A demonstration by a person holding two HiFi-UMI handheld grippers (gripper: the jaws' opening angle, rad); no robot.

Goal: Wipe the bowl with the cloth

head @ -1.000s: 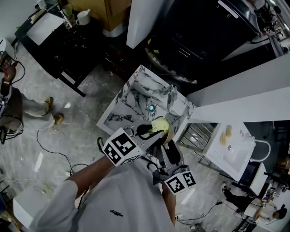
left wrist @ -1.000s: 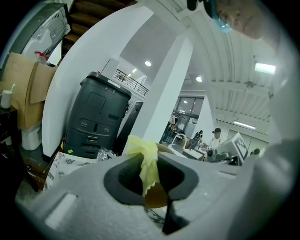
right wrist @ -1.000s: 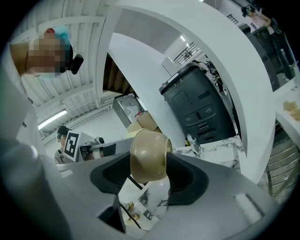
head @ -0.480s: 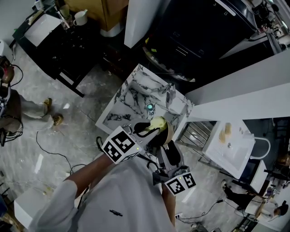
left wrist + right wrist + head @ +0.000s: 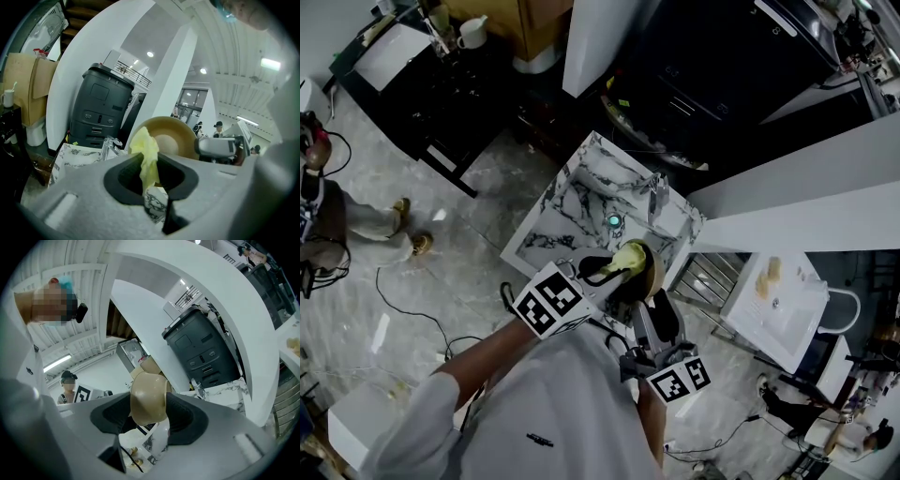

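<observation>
A tan bowl point(image 5: 149, 397) is held up on edge, and my right gripper point(image 5: 149, 420) is shut on its rim. In the head view the bowl point(image 5: 652, 270) hangs above the near edge of the marble counter point(image 5: 546, 246). My left gripper point(image 5: 151, 180) is shut on a yellow cloth point(image 5: 147, 152), whose free end rises in front of the bowl's hollow point(image 5: 171, 138). From the head view the cloth point(image 5: 625, 257) lies against the bowl's inner side, with my left gripper point(image 5: 602, 270) at its left and my right gripper point(image 5: 649, 298) below it.
A chrome tap point(image 5: 655, 194) and a round drain point(image 5: 612, 222) sit in the marble sink top. A dark grey machine point(image 5: 101, 110) stands behind it. A white sink unit point(image 5: 783, 305) is at the right. A person point(image 5: 323, 202) stands on the floor at far left.
The cloth and bowl have stayed together with only a slight shift; both grippers keep their holds.
</observation>
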